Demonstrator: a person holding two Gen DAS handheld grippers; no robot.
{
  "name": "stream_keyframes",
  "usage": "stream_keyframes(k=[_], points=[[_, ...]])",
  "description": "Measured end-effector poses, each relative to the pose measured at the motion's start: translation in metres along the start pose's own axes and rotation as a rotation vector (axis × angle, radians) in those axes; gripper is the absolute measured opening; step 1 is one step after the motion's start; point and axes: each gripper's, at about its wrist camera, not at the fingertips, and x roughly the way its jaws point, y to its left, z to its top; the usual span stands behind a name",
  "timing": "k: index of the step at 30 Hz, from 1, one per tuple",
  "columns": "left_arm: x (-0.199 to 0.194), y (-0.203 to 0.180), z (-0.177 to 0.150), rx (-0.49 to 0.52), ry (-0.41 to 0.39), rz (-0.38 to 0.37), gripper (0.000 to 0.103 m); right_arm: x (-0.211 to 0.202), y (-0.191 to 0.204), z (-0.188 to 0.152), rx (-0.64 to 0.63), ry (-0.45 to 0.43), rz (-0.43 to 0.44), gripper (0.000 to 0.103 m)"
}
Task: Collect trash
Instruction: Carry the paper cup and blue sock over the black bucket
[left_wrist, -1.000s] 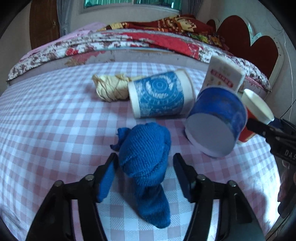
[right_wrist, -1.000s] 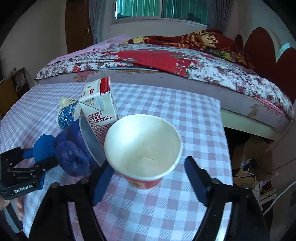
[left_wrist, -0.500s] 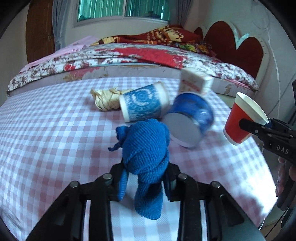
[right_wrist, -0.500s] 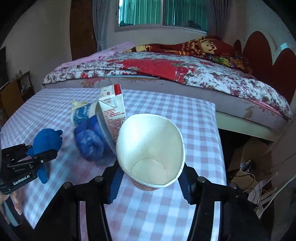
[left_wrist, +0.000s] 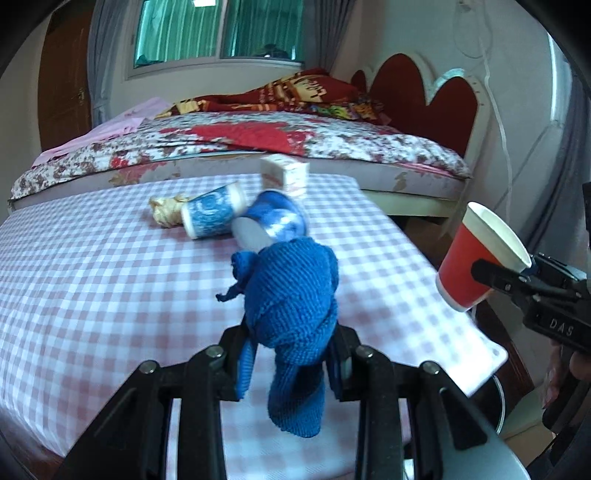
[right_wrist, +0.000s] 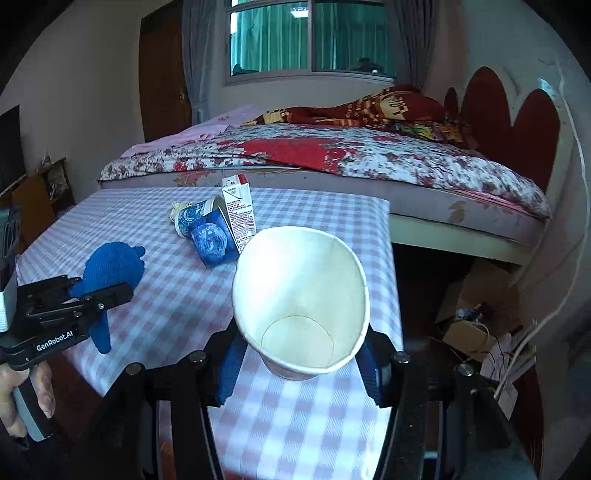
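My left gripper (left_wrist: 291, 363) is shut on a wadded blue knit cloth (left_wrist: 295, 295), lifted off the pink checked table (left_wrist: 92, 280). In the right wrist view that cloth (right_wrist: 114, 266) hangs from the left gripper (right_wrist: 92, 295) at the left. My right gripper (right_wrist: 301, 363) is shut on a red paper cup (right_wrist: 303, 295) with a white inside, squeezed oval and held above the table's near right corner. The same cup (left_wrist: 476, 266) shows at the right of the left wrist view. Left on the table are two blue cups lying on their sides (left_wrist: 212, 216) (left_wrist: 275, 221), a crumpled yellowish paper (left_wrist: 166, 210) and a small carton (left_wrist: 284, 175).
A bed (right_wrist: 332, 155) with a flowered cover stands just behind the table, with a red headboard (right_wrist: 509, 122) at the right. On the floor to the right of the table lie a cardboard box and cables (right_wrist: 472, 321). A hand (right_wrist: 22, 398) holds the left gripper's handle.
Both grippers closed, the left on the blue cloth and the right on the red cup, then lifted them and drew back from the table; the remaining trash now looks farther away.
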Motion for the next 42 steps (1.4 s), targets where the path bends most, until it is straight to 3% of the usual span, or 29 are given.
stream_keyframes(k=[17, 32, 42], points=[[-0.044, -0.092, -0.035, 0.111, -0.017, -0.117, 0.033, -0.113, -0.051, -0.06, 0.108, -0.062, -0.084, 0.056], [-0.037, -0.175, -0.061, 0.218, 0.032, -0.245, 0.033, -0.152, -0.106, -0.122, 0.207, -0.025, -0.16, 0.056], [-0.026, -0.235, -0.089, 0.308, 0.1, -0.37, 0.033, -0.168, -0.139, -0.168, 0.28, 0.02, -0.189, 0.056]])
